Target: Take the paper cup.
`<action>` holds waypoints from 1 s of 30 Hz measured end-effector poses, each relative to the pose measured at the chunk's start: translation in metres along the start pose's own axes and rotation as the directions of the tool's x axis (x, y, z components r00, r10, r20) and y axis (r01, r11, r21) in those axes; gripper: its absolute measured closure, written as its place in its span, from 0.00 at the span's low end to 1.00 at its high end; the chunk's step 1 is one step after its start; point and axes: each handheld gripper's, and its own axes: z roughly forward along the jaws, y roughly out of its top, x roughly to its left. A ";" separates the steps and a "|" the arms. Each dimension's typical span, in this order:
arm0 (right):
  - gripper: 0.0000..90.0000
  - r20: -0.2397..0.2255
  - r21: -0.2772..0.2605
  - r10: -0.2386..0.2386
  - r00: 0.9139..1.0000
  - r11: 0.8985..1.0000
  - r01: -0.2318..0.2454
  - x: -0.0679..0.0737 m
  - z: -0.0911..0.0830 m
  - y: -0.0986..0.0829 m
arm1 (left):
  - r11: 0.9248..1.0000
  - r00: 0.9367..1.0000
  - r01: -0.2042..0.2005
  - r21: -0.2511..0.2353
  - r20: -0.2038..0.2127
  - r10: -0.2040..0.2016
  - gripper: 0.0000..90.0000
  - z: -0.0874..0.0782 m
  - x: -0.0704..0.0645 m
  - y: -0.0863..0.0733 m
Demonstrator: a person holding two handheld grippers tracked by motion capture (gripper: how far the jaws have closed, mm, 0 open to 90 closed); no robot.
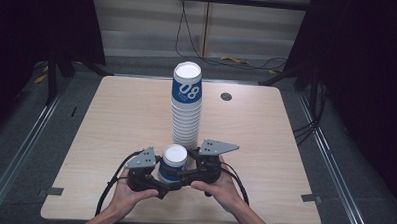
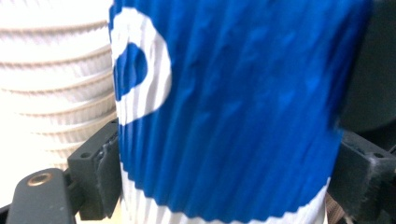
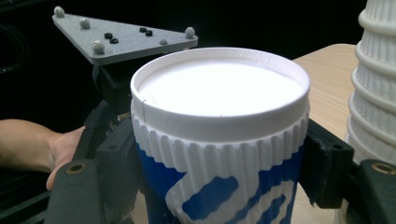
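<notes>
A blue-and-white ribbed paper cup [image 1: 175, 156] stands near the table's front edge, its flat white end up. My left gripper [image 1: 161, 177] closes on it from the left, and in the left gripper view the blue wall of the cup [image 2: 224, 93] sits pressed between both black jaws. My right gripper [image 1: 187, 174] holds the same cup [image 3: 219, 88] from the right, a jaw tight against each side. Just behind the cup rises a tall stack of like cups [image 1: 186, 111], whose white rims [image 2: 51, 93] show close by and whose edge [image 3: 373, 93] stands at the right.
The wooden table [image 1: 111, 119] has a round cable hole [image 1: 226, 96] at the back right. Cables lie on the floor beyond the far edge. Open tabletop spreads left and right of the stack. The other hand [image 3: 28, 140] holds the left gripper's grey plate [image 3: 121, 39].
</notes>
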 end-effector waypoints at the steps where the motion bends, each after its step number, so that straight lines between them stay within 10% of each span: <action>1: 0.30 0.001 0.006 -0.005 1.000 1.000 0.005 0.001 -0.001 0.001 | 1.000 1.000 0.000 0.000 0.000 0.000 0.15 0.000 0.000 0.000; 14: 0.29 -0.013 0.039 0.038 0.999 0.999 -0.037 -0.001 -0.003 0.002 | 0.998 0.998 -0.055 0.012 -0.011 0.055 0.15 -0.002 -0.003 0.000; 30: 0.16 -0.002 0.102 0.074 0.997 0.992 -0.074 -0.005 -0.003 0.004 | 0.999 0.998 -0.030 0.038 0.050 0.028 0.18 -0.003 -0.002 0.000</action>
